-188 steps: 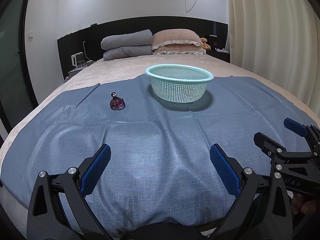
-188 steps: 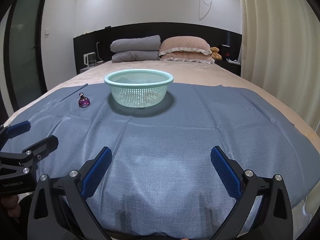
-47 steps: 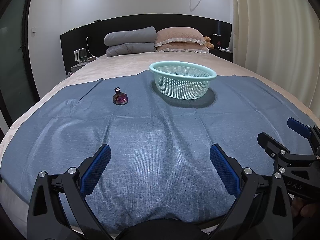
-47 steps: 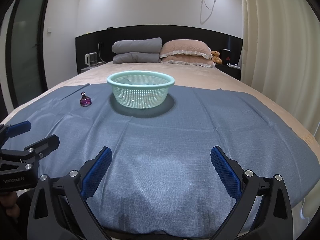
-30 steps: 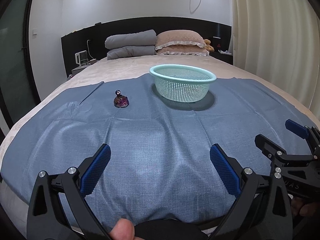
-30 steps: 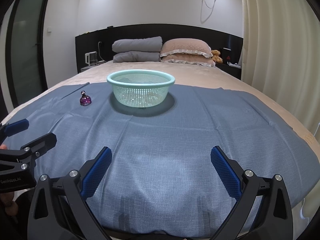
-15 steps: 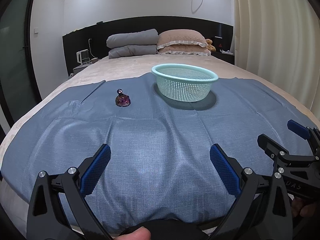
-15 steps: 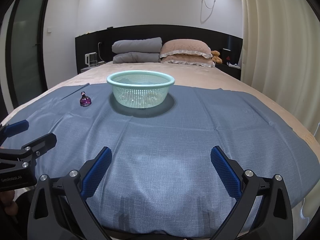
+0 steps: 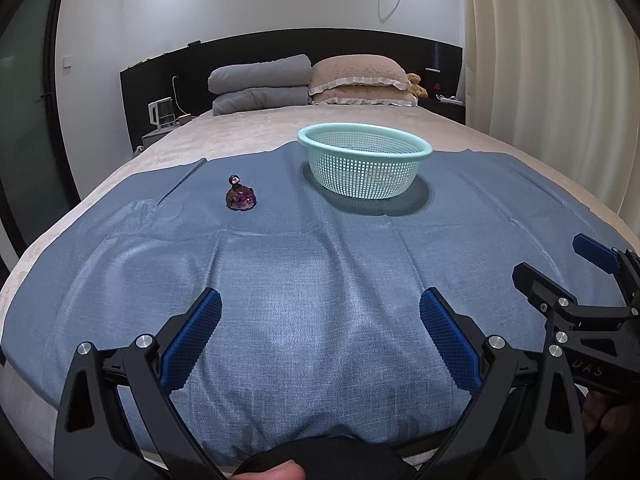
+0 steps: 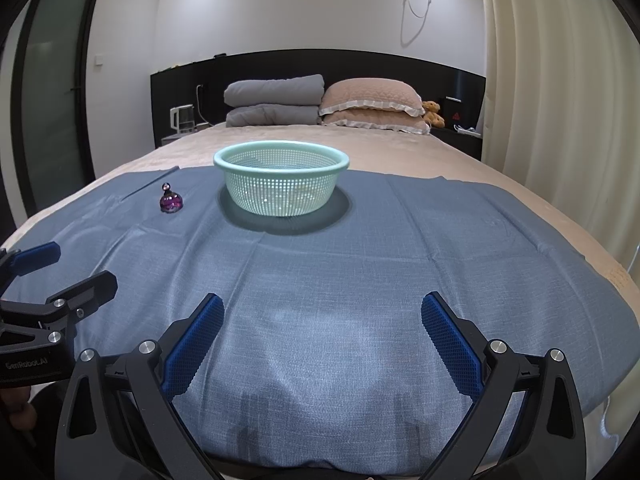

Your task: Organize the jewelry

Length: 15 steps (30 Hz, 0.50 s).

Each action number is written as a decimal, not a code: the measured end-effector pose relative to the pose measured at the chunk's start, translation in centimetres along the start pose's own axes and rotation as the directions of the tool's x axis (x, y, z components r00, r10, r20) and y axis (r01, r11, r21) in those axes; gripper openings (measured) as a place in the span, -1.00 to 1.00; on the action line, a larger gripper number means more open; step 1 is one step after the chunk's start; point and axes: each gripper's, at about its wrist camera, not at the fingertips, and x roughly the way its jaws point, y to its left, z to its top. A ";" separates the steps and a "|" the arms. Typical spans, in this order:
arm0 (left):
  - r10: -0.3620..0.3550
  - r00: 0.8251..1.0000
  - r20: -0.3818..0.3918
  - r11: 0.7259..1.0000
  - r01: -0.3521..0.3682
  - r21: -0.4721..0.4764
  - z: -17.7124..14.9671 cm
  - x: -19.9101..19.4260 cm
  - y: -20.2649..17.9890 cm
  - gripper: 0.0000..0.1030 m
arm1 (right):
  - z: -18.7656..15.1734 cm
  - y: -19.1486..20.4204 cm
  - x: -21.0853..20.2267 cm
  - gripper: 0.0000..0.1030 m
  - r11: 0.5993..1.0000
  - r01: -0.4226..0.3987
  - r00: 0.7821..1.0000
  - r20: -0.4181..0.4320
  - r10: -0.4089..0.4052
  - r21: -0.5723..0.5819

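Closest to us are the left tongs (image 9: pixel 320 320) with black arms and bumpy blue pads, spread wide with nothing between them. The right tongs (image 10: pixel 322 322) look the same – wide apart and holding nothing. Each pair peeks into the other's view (the right ones at the far right edge of the left view, the left ones at the far left edge of the right view). A bit of a fingertip (image 9: pixel 280 471) shows at the very bottom of the left view.

Under both pairs lies a big blue woven cloth (image 9: pixel 320 272) with soft wrinkles, spread over a beige bed (image 9: pixel 248 136).

Farther on, to the left, a small shiny purple trinket with a dark round knob on top (image 9: pixel 240 198) stands upright on the cloth. It sits apart from the basket – not touching it.

To its right is a round, light green plastic basket full of little holes (image 9: pixel 364 148). Something pale lies inside, too blurry to tell.

At the far end are folded grey blankets (image 9: pixel 260 88), pink frilly pillows (image 9: pixel 360 82) and a small brown teddy bear (image 9: pixel 417 84), against a black headboard (image 9: pixel 280 48).
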 end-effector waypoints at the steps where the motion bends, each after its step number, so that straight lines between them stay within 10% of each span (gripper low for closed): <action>1: 0.000 1.000 -0.004 1.000 0.000 0.001 0.0 0.0 0.0 0.89 | 0.0 0.0 0.0 0.85 1.000 0.000 1.000 0.000 0.000 0.000; 15: 0.034 0.995 -0.090 0.999 -0.034 -0.005 -0.2 1.4 0.1 0.89 | 0.1 -0.2 0.4 0.85 1.000 0.004 1.000 -0.018 -0.004 0.000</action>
